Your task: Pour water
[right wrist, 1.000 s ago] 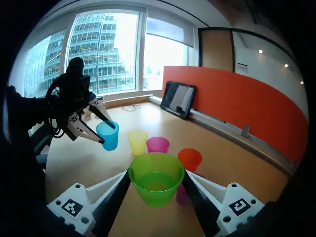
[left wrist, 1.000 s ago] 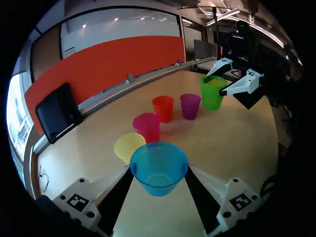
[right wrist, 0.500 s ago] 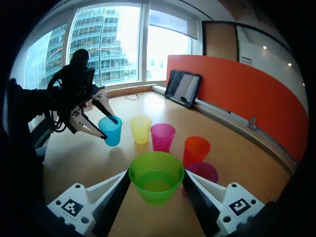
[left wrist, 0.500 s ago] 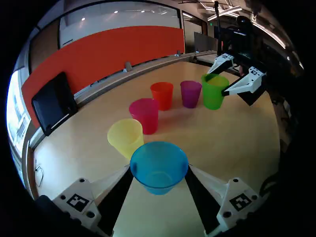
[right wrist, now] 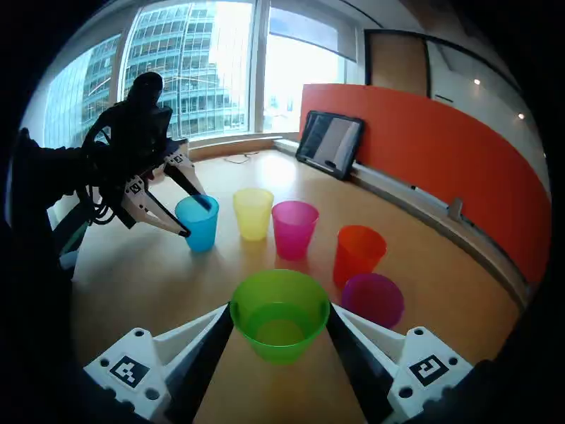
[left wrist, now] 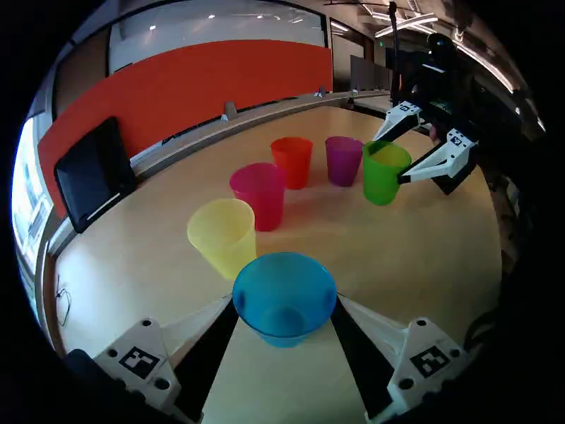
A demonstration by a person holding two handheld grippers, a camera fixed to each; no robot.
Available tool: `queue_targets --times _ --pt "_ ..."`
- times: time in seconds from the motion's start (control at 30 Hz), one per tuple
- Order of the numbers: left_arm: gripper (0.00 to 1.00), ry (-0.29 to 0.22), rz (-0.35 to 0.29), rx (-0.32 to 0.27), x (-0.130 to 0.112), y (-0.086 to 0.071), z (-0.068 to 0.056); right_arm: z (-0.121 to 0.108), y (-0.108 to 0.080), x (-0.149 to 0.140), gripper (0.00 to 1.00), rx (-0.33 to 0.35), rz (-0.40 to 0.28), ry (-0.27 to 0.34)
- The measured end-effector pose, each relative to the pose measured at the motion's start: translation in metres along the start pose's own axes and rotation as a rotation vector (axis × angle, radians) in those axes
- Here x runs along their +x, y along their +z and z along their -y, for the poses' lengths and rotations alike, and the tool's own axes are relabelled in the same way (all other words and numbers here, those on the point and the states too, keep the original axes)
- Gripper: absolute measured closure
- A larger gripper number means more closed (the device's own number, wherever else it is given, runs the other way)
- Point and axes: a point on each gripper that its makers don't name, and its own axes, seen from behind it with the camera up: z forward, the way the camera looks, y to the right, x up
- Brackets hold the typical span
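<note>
- Left tongs (left wrist: 284,314) grasp the blue cup (left wrist: 284,293).
- Right tongs (right wrist: 280,321) grasp the green cup (right wrist: 280,311).
- Between them on the table (left wrist: 409,240): yellow cup (left wrist: 221,237), pink cup (left wrist: 260,194), orange cup (left wrist: 292,161), purple cup (left wrist: 344,160).

Black tablet (left wrist: 92,173) propped vs orange partition (left wrist: 191,81) at wood table (left wrist: 417,233) edge, big windows (right wrist: 191,63) adj.

I find a light wooden table (left wrist: 395,240), its top smooth. Four cups stand upright on it in a curved row, near one another: a yellow translucent plastic cup (left wrist: 221,237), a pink plastic cup (left wrist: 259,194), an orange plastic cup (left wrist: 292,161) and a purple plastic cup (left wrist: 344,160). A flat black tablet (left wrist: 90,173) leans tilted at the table's far edge. A thin dark cable (left wrist: 62,307) lies near the window-side corner.
</note>
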Motion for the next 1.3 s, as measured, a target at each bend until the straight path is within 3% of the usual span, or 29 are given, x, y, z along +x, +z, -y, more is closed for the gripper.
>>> queue_targets --times 0.47,0.8,1.3 --pt "0.12 -0.017 0.009 0.004 -0.009 0.0 0.004 -0.002 0.006 -0.009 0.08 -0.004 0.013 0.005" --pt "0.03 -0.039 0.031 0.006 -0.017 -0.003 0.005 -0.002 0.014 -0.017 0.07 -0.003 0.023 0.01" --pt "0.03 -0.054 0.041 0.007 -0.024 -0.011 0.0 -0.004 0.016 -0.026 0.06 -0.008 0.024 0.034"
